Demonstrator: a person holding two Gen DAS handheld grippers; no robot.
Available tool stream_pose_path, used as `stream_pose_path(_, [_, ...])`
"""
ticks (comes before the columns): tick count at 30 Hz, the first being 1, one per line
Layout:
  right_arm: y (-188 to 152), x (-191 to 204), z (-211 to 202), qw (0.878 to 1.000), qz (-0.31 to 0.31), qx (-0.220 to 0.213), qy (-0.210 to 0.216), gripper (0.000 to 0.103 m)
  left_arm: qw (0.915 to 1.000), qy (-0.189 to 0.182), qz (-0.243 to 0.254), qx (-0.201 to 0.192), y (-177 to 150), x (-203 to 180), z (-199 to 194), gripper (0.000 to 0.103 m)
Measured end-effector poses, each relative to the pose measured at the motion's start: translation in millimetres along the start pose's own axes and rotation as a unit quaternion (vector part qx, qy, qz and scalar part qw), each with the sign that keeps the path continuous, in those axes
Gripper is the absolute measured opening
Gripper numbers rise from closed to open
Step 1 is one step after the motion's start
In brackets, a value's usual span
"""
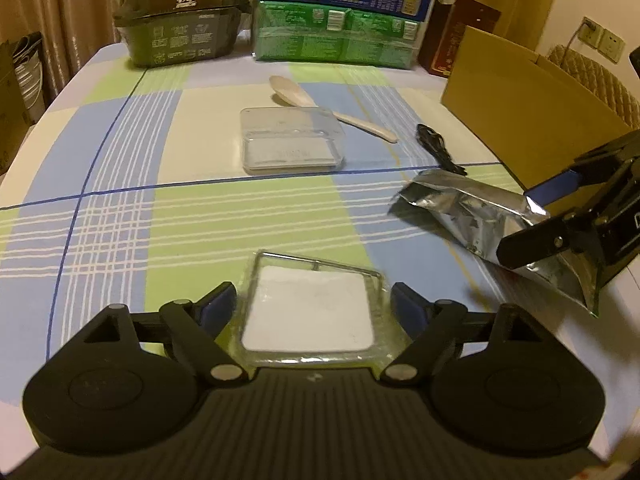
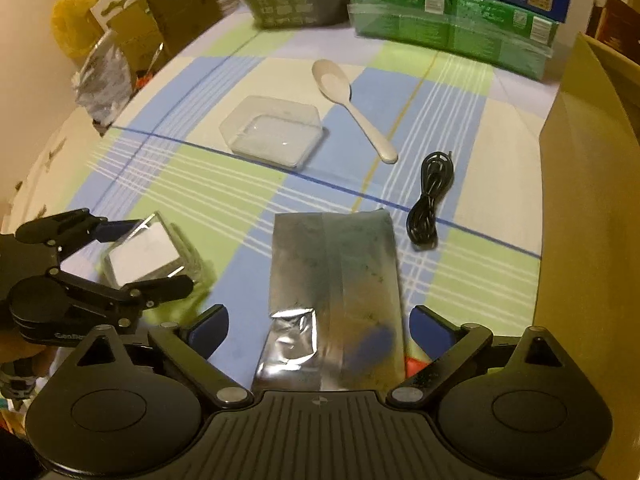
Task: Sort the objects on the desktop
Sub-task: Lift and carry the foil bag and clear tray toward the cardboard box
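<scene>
My left gripper (image 1: 314, 310) is open around a small clear plastic case with a white insert (image 1: 310, 314), which lies on the tablecloth between its fingers; the case also shows in the right wrist view (image 2: 146, 254). My right gripper (image 2: 318, 328) is open around a silver foil pouch (image 2: 334, 288) lying flat on the table; the pouch also shows in the left wrist view (image 1: 480, 216). A clear plastic tray (image 1: 290, 140), a white spoon (image 1: 320, 106) and a coiled black cable (image 2: 430, 200) lie farther back.
A checked tablecloth (image 1: 160, 220) covers the table. A dark box (image 1: 180, 28) and green and blue packs (image 1: 340, 32) stand along the far edge. A yellow cardboard box (image 1: 532, 108) stands at the right. Bags and cartons (image 2: 120, 28) crowd beyond the left edge.
</scene>
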State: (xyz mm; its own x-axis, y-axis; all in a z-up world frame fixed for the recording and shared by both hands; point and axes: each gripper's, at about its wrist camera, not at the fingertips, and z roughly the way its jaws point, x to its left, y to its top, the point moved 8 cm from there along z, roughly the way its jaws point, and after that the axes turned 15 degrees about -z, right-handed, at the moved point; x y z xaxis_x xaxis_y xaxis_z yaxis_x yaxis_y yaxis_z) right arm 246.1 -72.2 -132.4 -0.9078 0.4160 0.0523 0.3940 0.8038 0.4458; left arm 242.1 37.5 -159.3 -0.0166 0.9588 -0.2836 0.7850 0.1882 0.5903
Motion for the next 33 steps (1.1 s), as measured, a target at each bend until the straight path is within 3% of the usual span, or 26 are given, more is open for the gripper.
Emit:
stream_pose_path(6, [2.4,-3.5,14.0,0.999,-0.028,0.043,0.013,0.091,0.9999,0.002,0.006,0.012,0.8,-1.4,4.5,0.079])
stream_pose_path(11, [-0.4,-7.4,24.6,0.997,-0.011,0.073,0.038,0.085,0.9995,0.009,0.029,0.01,-0.3,-5.1,6.1,0.074])
stream_pose_path(15, [-4.6,-12.3,29.0,0.995,0.006,0.088,0.048,0.073,0.9995,0.008,0.028,0.008,-0.5,-4.0,6.3,0.074])
stream_pose_path(21, [-6.2,-12.8,25.6,0.995,-0.007,0.089,0.032,0.058,0.9994,0.01,0.032,0.008,-0.6,-4.1,6.9,0.074])
stream_pose_path(28, [-8.7,-5.0,22.0,0.996,-0.037,0.077,0.008,0.05,0.9989,0.021,0.042,0.008,0.6,-6.9,8.5,0.068])
stream_pose_path(33, [-11.9,-4.8,13.3,0.998,-0.024,0.056,0.002,0.044,0.9986,0.026,0.044,0.011,-0.2,-8.2,6.9,0.066])
